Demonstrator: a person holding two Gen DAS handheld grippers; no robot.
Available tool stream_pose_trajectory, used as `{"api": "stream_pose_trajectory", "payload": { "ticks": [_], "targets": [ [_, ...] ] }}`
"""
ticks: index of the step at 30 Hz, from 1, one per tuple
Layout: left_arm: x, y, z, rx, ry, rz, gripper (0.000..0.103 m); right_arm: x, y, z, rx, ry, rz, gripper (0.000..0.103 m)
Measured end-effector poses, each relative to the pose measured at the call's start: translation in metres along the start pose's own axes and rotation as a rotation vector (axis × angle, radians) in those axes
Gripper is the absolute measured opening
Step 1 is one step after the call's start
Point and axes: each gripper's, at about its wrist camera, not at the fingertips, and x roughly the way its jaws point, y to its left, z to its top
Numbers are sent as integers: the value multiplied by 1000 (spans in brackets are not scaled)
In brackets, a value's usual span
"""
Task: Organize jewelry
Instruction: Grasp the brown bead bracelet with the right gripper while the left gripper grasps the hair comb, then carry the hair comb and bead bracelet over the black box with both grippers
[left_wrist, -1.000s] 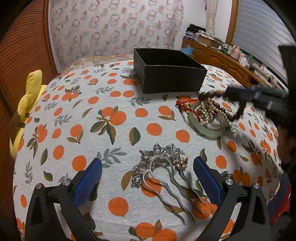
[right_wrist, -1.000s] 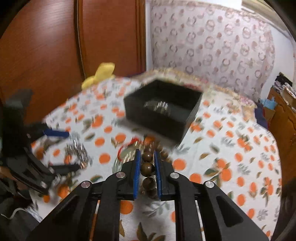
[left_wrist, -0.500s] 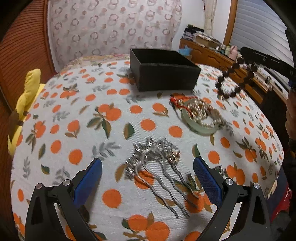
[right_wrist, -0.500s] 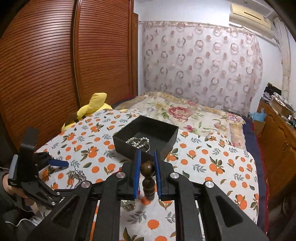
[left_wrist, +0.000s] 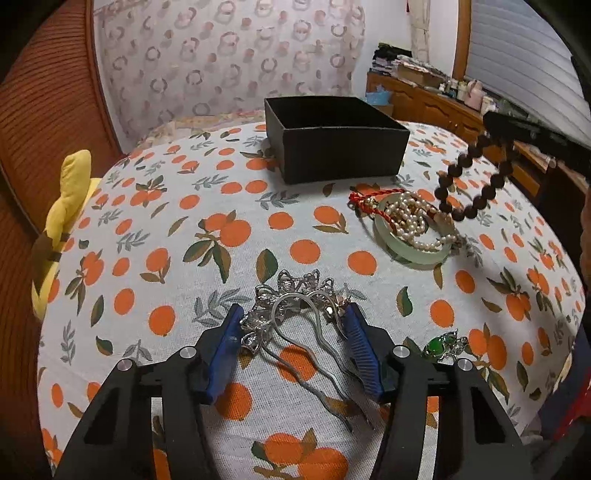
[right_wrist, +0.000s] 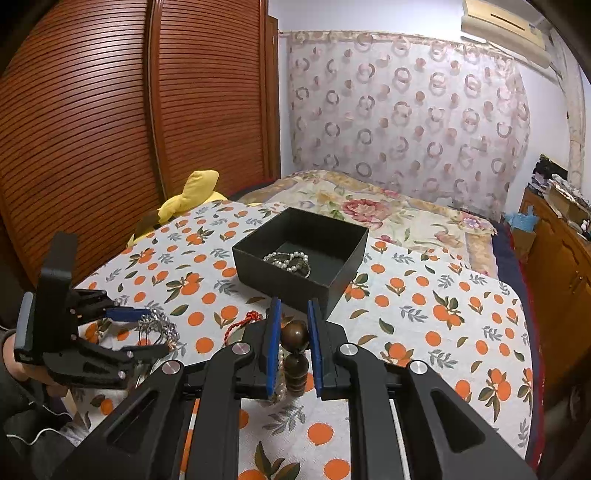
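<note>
My left gripper (left_wrist: 291, 321) has closed around a silver hair comb (left_wrist: 295, 306) lying on the orange-print cloth; its blue pads touch both sides of the comb's ornate top. My right gripper (right_wrist: 293, 332) is shut on a dark wooden bead bracelet (right_wrist: 295, 350), held in the air; the bracelet hangs as a loop at right in the left wrist view (left_wrist: 472, 181). A black open box (right_wrist: 301, 254) stands beyond, with a pearl strand (right_wrist: 288, 258) inside. A jade bangle (left_wrist: 413, 236) with pearls and a red cord lies on the cloth.
A green-stone brooch (left_wrist: 441, 345) lies right of my left gripper. A yellow plush toy (left_wrist: 62, 221) sits at the table's left edge. A wooden dresser (left_wrist: 443, 107) stands far right, a slatted wardrobe (right_wrist: 110, 129) on the left, a bed behind.
My left gripper moved forward and closed its fingers onto the hair comb. My right gripper lifted the bead bracelet off the cloth and now holds it lower than half a second ago.
</note>
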Motion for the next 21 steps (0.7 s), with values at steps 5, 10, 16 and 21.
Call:
{"api": "stream_pose_trajectory", "payload": {
  "ticks": [5,10,16,21],
  "targets": [
    [-5,11,0,-57,-17,-49,39,4,0,-6,3,15,2,16],
    [-6,14,-3,-56,-34,-70,39,9,2,-8,3,26,2,16],
    [-17,15,-1,-60,-79,-71,39,11,4,-9,-3,28,5,16],
    [-24,21,7,-82,-110,-74,39,11,6,-7,-3,17,7,16]
  ]
}}
